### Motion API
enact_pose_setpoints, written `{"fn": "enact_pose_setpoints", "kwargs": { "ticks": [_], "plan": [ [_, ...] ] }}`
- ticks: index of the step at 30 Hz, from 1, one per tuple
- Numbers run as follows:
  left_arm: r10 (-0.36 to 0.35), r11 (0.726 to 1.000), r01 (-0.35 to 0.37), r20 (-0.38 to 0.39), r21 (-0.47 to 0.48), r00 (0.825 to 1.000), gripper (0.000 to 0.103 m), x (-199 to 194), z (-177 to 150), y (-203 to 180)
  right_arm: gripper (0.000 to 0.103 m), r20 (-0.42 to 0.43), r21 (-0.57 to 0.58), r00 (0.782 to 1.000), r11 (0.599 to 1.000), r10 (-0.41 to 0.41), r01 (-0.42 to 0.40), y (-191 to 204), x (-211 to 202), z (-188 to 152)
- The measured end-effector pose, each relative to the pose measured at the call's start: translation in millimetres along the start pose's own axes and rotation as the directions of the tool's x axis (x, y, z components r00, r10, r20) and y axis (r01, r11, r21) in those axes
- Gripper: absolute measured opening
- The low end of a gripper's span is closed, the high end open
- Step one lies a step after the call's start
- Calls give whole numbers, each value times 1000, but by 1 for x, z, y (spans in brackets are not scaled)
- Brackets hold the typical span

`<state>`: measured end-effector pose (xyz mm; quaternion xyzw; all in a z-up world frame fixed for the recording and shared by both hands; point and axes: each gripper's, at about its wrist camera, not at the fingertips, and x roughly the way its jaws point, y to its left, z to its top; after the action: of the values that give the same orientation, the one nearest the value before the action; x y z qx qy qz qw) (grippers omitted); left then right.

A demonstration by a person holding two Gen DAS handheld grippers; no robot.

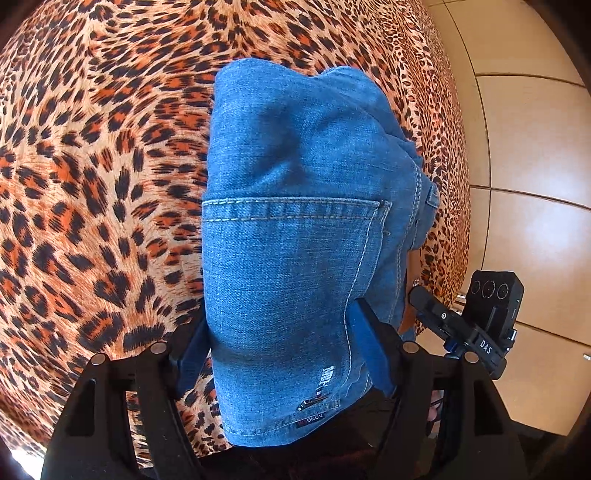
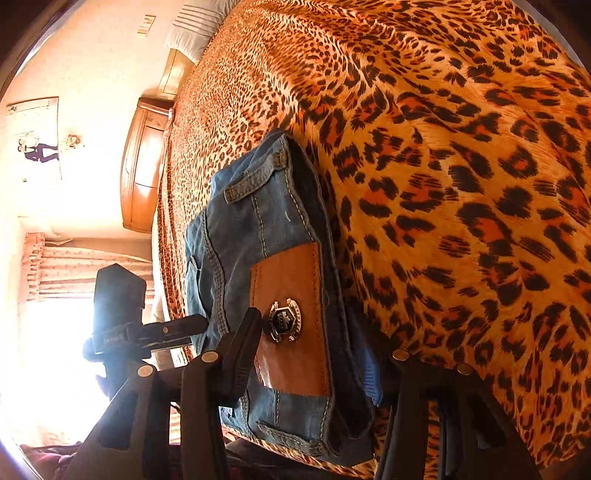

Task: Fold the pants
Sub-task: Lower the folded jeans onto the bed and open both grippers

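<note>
One pair of folded blue jeans [image 1: 295, 229] lies on a leopard-print bedspread [image 1: 92, 184], sitting between the fingers of both grippers. The left gripper [image 1: 284, 350] brackets the back-pocket end, by a small tag reading "AONG"; whether its pads press the denim cannot be told. The right gripper [image 2: 310, 354] clamps the waistband at one brown leather patch [image 2: 291, 321] bearing a metal emblem. The other gripper's mount reads "DAS" [image 1: 485, 347].

Bedroom: leopard bedspread [image 2: 461, 147], pillow [image 2: 195, 29] (wooden nightstand [image 2: 144, 166]).

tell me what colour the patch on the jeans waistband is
Tan brown leather patch with a metal emblem, clearest in the right wrist view.
</note>
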<state>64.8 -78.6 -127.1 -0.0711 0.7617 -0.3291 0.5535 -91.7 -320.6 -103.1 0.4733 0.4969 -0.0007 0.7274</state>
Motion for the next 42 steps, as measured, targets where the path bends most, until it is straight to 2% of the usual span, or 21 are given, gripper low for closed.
{"fn": "enact_pose_setpoints", "kwargs": {
  "ticks": [2, 4, 6, 9, 11, 12, 15, 19, 21, 25, 26, 27, 28, 30, 31, 33, 34, 37, 39, 41, 42],
  "plan": [
    [20, 1000, -20, 6, 22, 1000, 74, 2, 0, -6, 60, -5, -1, 1000, 1000, 19, -19, 7, 4, -6],
    [49, 997, -49, 13, 54, 999, 73, 5, -1, -13, 61, -28, -45, 998, 997, 55, -56, 18, 9, -9],
    [45, 997, -46, 14, 64, 999, 73, 4, -2, -15, 61, -31, -81, 999, 997, -17, 14, 24, 18, -9],
    [47, 998, -48, 13, 51, 999, 62, 0, -1, -14, 56, -8, -129, 993, 985, -118, 116, 43, 23, -10],
    [56, 998, -57, 25, 32, 998, 56, -6, 0, -11, 54, 10, -209, 981, 959, -196, 194, 65, 28, -13],
    [65, 997, -66, 36, 37, 997, 54, -10, -1, -12, 53, 19, -239, 976, 947, -218, 216, 74, 29, -14],
    [95, 992, -103, 105, 78, 990, 54, -31, -1, -20, 47, 33, -274, 979, 940, -201, 203, 100, 32, -9],
    [125, 983, -152, 225, 103, 966, 54, -72, 8, -25, 47, 40, -319, 985, 932, -170, 174, 133, 44, 14],
    [118, 985, -148, 282, 89, 952, 54, -98, 17, -21, 47, 43, -344, 987, 926, -153, 158, 153, 52, 28],
    [139, 983, -176, 403, 57, 904, 57, -144, 40, -3, 49, 81, -419, 994, 902, -77, 105, 201, 62, 55],
    [170, 979, -201, 418, 33, 893, 58, -150, 49, 6, 50, 104, -439, 991, 891, -82, 120, 211, 68, 62],
    [224, 971, -240, 422, -16, 878, 58, -153, 57, 17, 50, 141, -452, 981, 873, -134, 185, 216, 75, 69],
    [263, 963, -262, 420, -62, 869, 58, -156, 62, 29, 55, 177, -451, 958, 847, -225, 282, 212, 78, 73],
    [285, 959, -259, 417, -119, 863, 58, -160, 64, 47, 58, 200, -412, 912, 815, -357, 409, 212, 90, 84],
    [289, 957, -254, 423, -138, 859, 58, -162, 59, 56, 58, 208, -393, 903, 814, -375, 428, 208, 88, 83],
    [321, 947, -274, 426, -171, 846, 59, -156, 52, 64, 58, 206, -382, 912, 829, -355, 409, 205, 84, 81],
    [342, 939, -290, 420, -185, 840, 60, -152, 48, 67, 61, 206, -380, 908, 825, -366, 419, 204, 83, 79],
    [385, 922, -321, 418, -216, 823, 60, -137, 38, 67, 78, 187, -362, 882, 804, -433, 471, 203, 82, 68],
    [408, 912, -338, 427, -232, 807, 60, -129, 27, 63, 82, 198, -334, 863, 796, -465, 505, 201, 82, 60],
    [423, 905, -348, 446, -243, 789, 61, -123, 17, 56, 91, 219, -303, 837, 780, -502, 547, 199, 79, 47],
    [430, 902, -355, 457, -246, 778, 61, -120, 12, 53, 91, 222, -297, 835, 780, -504, 550, 198, 78, 40]
  ]
}}
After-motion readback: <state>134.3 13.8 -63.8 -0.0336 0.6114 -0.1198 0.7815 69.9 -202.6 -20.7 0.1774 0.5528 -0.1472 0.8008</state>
